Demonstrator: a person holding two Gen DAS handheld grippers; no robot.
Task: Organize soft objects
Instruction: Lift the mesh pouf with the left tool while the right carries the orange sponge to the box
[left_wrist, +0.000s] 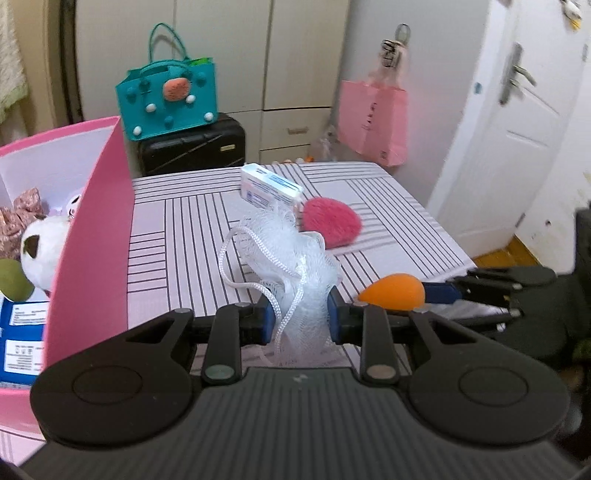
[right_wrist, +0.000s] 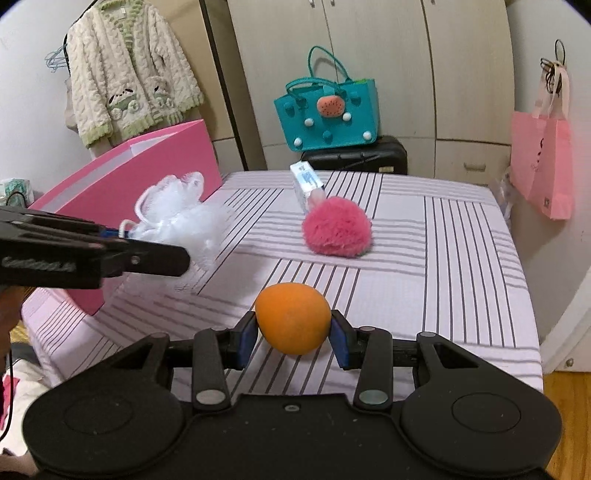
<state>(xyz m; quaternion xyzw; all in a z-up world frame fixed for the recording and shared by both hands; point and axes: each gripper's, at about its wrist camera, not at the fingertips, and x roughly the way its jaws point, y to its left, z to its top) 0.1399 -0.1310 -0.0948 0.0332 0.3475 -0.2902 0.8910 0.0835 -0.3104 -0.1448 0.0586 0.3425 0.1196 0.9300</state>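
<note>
Our left gripper (left_wrist: 301, 314) points down at a slant, its blue pads pinched tight on the white mesh puff (left_wrist: 291, 258). Our right gripper (right_wrist: 293, 334) tilts down likewise, its jaws partly spread and clamped on the orange sponge (right_wrist: 293, 323).

Two matching hand-held tools: the left gripper (left_wrist: 301, 317) and right gripper (right_wrist: 293, 341) are matte black plastic, each with a ribbed central body flanked by two broad rounded lobes bearing a shallow circular recess. Flat black link arms pivot on round silver-grey rivets and end in fingers (left_wrist: 334, 314) faced with blue pads. Seen side-on from the right wrist camera, the left gripper (right_wrist: 122, 234) shows stacked black bars, a small screw and faint grey embossed lettering, too blurred to read.
</note>
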